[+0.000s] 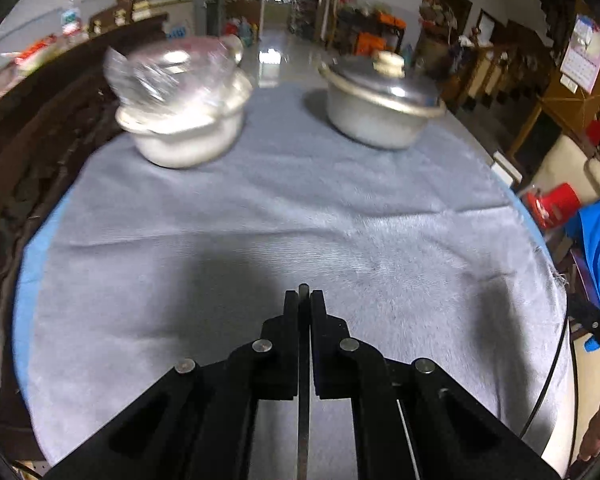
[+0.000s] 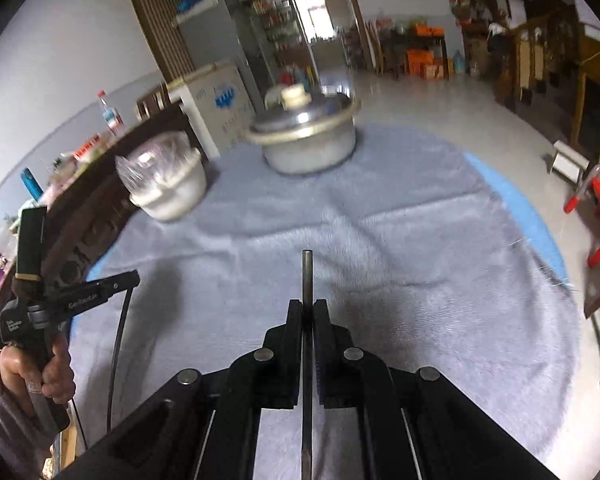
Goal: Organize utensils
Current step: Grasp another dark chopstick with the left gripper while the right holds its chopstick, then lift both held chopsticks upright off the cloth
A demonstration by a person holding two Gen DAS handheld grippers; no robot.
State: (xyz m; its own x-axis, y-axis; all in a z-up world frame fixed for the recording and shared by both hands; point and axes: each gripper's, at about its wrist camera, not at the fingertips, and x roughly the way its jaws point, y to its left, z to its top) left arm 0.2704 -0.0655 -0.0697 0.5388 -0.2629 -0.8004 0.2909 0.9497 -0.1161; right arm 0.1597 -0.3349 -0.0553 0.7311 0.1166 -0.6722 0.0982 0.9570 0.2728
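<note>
A slim metal utensil [image 1: 303,360] sits clamped between the closed fingers of the left gripper [image 1: 304,300], its tip just clear of the pads, above the grey cloth [image 1: 260,208] on the round table. Beyond, at left, a pot topped with crinkled clear plastic [image 1: 180,120]; at right, a lidded aluminium pot [image 1: 380,108], the two well apart. The right gripper [image 2: 307,308] is likewise closed on a thin metal rod-like utensil [image 2: 307,280] that juts past its fingers. A person's hand [image 2: 48,372] holds the left device's handle.
</note>
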